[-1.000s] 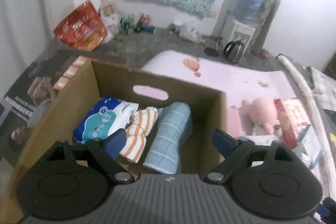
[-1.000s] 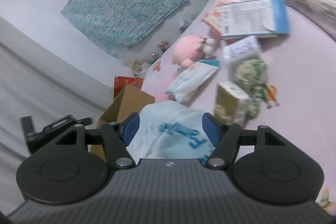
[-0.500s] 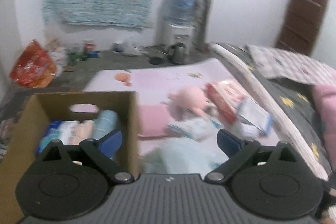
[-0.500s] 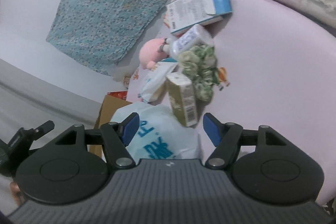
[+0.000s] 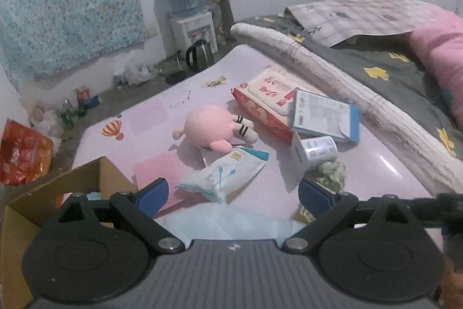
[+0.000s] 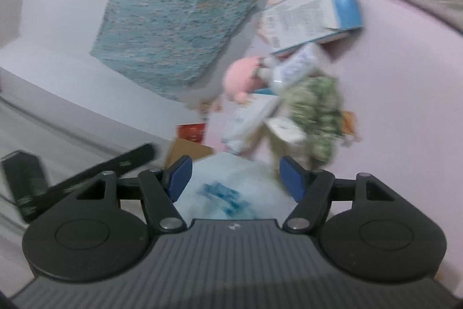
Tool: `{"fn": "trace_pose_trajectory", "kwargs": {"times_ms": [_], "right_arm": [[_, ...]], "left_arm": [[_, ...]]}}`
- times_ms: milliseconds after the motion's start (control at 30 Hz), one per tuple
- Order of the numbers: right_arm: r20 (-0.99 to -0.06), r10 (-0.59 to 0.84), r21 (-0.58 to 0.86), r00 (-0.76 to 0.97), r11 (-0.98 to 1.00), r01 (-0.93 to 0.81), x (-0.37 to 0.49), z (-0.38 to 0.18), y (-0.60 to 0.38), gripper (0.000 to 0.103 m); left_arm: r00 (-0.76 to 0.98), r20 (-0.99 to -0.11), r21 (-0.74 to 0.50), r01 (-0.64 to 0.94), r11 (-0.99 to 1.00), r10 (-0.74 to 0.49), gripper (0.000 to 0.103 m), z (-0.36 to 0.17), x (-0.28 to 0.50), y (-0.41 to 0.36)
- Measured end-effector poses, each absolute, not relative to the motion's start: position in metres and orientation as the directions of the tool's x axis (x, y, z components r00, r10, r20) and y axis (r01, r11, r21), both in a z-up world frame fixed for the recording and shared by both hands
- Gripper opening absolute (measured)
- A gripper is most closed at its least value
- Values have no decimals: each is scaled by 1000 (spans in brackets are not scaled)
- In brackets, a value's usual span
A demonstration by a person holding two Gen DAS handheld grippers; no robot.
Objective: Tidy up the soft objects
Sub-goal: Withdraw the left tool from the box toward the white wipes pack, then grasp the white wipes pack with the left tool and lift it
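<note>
My left gripper (image 5: pixel 233 193) is open and empty above the pink bed mat (image 5: pixel 162 118), just right of the cardboard box (image 5: pixel 95 175). A pink plush toy (image 5: pixel 208 128), a white tissue pack (image 5: pixel 228 174), a red wipes pack (image 5: pixel 266 103), a blue-edged box (image 5: pixel 324 115) and a green cloth bundle (image 5: pixel 332 171) lie ahead of it. My right gripper (image 6: pixel 234 178) is open, with a pale blue plastic pack (image 6: pixel 228 193) lying between its fingers. The plush (image 6: pixel 243 77) and green bundle (image 6: pixel 315 112) show blurred beyond it.
A rolled quilt (image 5: pixel 347 89) and dark bedding (image 5: pixel 405 62) border the mat on the right. On the floor at the back stand a water dispenser (image 5: pixel 191 19), a kettle (image 5: pixel 198 54), an orange bag (image 5: pixel 23 155) and litter.
My left gripper has swung right, away from the box's inside to above the mat. My right gripper has shifted and tilted toward the items; its view is now blurred.
</note>
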State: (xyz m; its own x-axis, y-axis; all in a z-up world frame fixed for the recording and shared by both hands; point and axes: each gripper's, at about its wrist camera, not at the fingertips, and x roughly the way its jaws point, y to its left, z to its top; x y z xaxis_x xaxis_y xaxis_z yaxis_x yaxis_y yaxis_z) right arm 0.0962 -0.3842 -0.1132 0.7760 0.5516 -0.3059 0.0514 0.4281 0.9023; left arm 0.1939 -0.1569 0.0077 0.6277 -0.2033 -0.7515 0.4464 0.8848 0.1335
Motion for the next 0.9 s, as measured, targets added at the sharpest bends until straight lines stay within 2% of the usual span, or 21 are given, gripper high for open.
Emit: {"fn": "trace_pose_trajectory", "kwargs": {"times_ms": [67, 100, 200, 333, 600, 767, 900], "right_arm": [[-292, 573, 908, 766, 419, 32, 112, -106, -379, 66], [-299, 583, 903, 755, 428, 27, 123, -101, -374, 66], [-353, 600, 876, 718, 482, 28, 158, -87, -354, 65], [-451, 606, 833, 655, 550, 65, 210, -77, -324, 66], [-618, 559, 739, 553, 653, 166, 271, -100, -282, 66], [-644, 537, 729, 545, 646, 226, 286, -119, -281, 66], [-640, 542, 742, 545, 620, 254, 294, -132, -284, 66]], "left_arm": [[588, -782, 65, 408, 911, -207, 94, 4, 219, -154], [572, -796, 36, 375, 926, -200, 90, 1, 230, -151], [519, -837, -52, 241, 969, -174, 72, -11, 267, -137], [440, -880, -133, 133, 982, -179, 60, -31, 306, -124], [340, -918, -220, -2, 976, -206, 55, -64, 352, -112], [315, -923, -235, -10, 972, -220, 55, -75, 367, -112], [269, -933, -256, -34, 966, -238, 51, -91, 375, -112]]}}
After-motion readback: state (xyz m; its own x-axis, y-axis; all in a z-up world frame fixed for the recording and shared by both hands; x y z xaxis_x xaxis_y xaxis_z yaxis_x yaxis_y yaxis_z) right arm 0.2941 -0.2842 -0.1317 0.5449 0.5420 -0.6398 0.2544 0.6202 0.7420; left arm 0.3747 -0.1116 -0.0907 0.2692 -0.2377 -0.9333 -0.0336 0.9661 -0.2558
